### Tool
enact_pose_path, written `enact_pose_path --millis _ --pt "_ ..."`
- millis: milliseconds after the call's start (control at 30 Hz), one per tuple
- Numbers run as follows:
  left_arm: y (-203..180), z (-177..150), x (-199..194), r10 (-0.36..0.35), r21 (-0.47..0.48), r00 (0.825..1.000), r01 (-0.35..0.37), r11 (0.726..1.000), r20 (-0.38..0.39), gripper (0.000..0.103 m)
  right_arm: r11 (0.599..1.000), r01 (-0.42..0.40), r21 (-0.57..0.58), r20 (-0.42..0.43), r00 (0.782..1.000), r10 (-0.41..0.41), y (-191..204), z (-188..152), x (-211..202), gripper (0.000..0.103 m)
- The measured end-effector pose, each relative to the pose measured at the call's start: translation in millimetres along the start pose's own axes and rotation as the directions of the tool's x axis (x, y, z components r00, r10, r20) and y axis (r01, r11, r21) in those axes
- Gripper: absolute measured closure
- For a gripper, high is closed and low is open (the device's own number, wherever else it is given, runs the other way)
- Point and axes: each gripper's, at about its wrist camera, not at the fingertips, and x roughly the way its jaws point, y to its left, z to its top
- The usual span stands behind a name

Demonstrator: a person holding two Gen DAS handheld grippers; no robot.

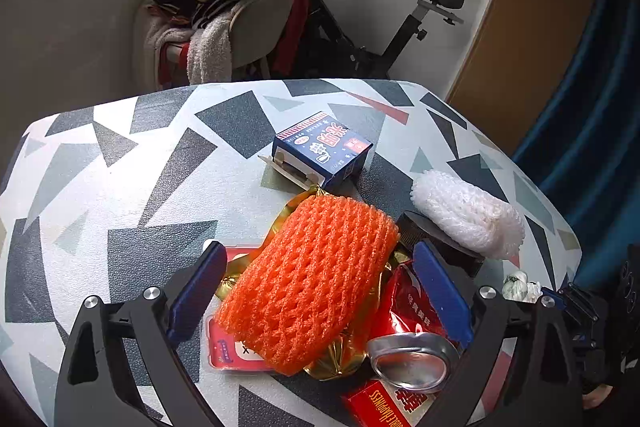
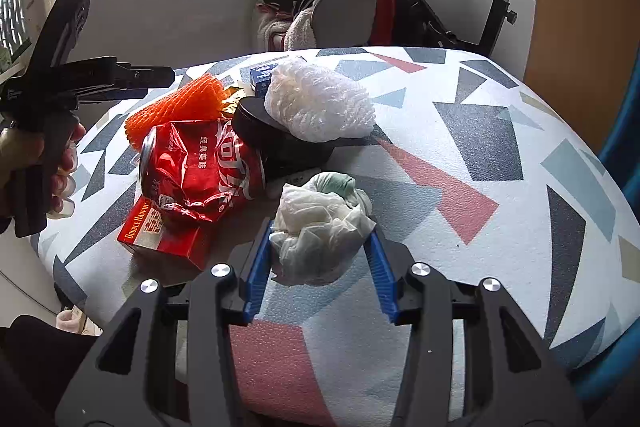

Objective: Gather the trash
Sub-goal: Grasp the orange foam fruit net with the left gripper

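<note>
A pile of trash lies on the patterned table (image 1: pixel 120 163). My left gripper (image 1: pixel 320 287) is open, its blue fingers either side of an orange foam net (image 1: pixel 308 279); contact cannot be told. Under the net lie a gold wrapper (image 1: pixel 340 359), a flat red packet (image 1: pixel 228 351), a crushed red can (image 1: pixel 412 347) and a red cigarette box (image 1: pixel 384 407). My right gripper (image 2: pixel 320 255) is open around a crumpled white tissue wad (image 2: pixel 320 223), its blue pads close beside it. The can (image 2: pixel 200 171), the red box (image 2: pixel 160 235) and the orange net (image 2: pixel 180 103) lie to its left.
A white foam net (image 1: pixel 468 215) rests on a black round lid (image 1: pixel 440 243). A blue carton (image 1: pixel 320 151) lies behind the pile. A chair heaped with clothes (image 1: pixel 224 11) and an exercise bike (image 1: pixel 400 27) stand beyond the table. The left gripper's body (image 2: pixel 60 83) shows at left.
</note>
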Motion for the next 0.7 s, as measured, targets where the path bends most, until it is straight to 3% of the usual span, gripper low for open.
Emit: enact_pose_path --millis 133,167,200,267,533,700 --pt "3 1 20 -0.016 0.022 0.997 0.017 1.0 -0.07 0.012 1.0 -0.004 0.003 -0.006 1.0 0.004 -2 -1 2 0.056" --pt "5 0 21 -0.047 0.019 0.996 0.049 0.999 -0.078 0.035 1.0 -0.005 0.007 -0.007 1.0 0.005 -3 -2 2 0.056" --pt "8 -2 21 -0.064 0.011 0.994 0.065 0.998 -0.092 0.073 1.0 -0.007 0.013 -0.009 1.0 0.008 -5 -2 3 0.056" --pt "15 -4 12 -0.036 -0.023 0.997 0.035 0.999 -0.062 0.086 1.0 -0.012 0.021 -0.009 1.0 0.012 -6 -2 2 0.056" --pt "19 -11 -52 -0.003 -0.023 0.999 0.004 1.0 0.041 0.088 1.0 -0.026 -0.004 0.02 0.999 0.026 6 3 -15 0.056" --pt "4 -36 -95 -0.001 -0.024 0.996 0.003 1.0 0.087 0.088 0.998 -0.053 -0.024 0.036 0.998 0.053 20 1 -31 0.056"
